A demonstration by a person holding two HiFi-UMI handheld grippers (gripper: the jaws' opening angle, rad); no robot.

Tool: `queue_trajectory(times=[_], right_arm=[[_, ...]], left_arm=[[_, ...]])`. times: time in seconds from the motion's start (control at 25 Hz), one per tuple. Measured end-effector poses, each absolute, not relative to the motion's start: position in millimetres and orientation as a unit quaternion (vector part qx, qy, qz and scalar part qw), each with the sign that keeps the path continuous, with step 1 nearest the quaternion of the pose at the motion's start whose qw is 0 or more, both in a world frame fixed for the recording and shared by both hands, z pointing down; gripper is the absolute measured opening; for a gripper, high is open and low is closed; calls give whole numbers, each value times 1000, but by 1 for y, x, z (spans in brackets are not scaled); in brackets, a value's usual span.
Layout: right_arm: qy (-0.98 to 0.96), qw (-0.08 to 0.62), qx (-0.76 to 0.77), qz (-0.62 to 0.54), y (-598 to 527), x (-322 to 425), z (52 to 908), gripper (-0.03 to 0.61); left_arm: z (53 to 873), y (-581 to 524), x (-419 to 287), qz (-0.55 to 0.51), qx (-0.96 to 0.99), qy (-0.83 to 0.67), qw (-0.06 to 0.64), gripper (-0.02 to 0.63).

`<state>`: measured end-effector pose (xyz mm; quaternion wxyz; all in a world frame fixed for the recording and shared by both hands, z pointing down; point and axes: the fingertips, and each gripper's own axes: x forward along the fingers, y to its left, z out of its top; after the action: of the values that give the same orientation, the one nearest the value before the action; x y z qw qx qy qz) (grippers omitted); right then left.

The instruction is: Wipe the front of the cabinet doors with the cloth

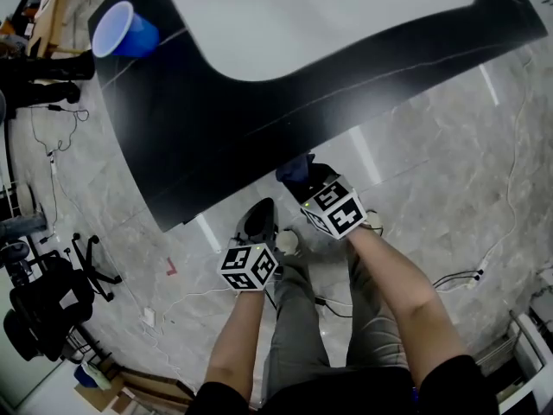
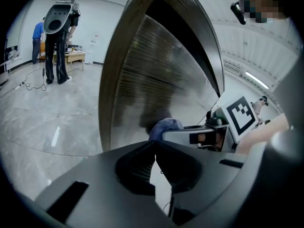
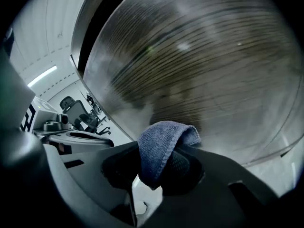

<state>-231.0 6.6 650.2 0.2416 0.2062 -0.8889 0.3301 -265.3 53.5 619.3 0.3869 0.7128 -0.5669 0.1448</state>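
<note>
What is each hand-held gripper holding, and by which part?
Right hand-held gripper: blue cloth, pinched at a folded bunch. Left hand-held gripper: nothing, jaws together.

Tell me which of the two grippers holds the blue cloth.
The right gripper: the blue cloth is pinched between its jaws. The left gripper has its jaws together, with nothing between them.

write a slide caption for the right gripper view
The right gripper, tongs shut on a folded blue terry cloth, faces the dark wood-grain cabinet door.
</note>
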Motion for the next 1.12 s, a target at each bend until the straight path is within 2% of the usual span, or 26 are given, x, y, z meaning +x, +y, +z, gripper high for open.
queue_trajectory(times=[0.64, 1.12], right_arm=[[-871, 250, 281, 316, -77, -83, 656, 114], [-873, 243, 278, 318, -75, -61, 654, 114]], left_arm=[[618, 3, -151, 149, 747, -531, 370, 8], [619, -14, -116, 154, 762, -514, 362, 8]])
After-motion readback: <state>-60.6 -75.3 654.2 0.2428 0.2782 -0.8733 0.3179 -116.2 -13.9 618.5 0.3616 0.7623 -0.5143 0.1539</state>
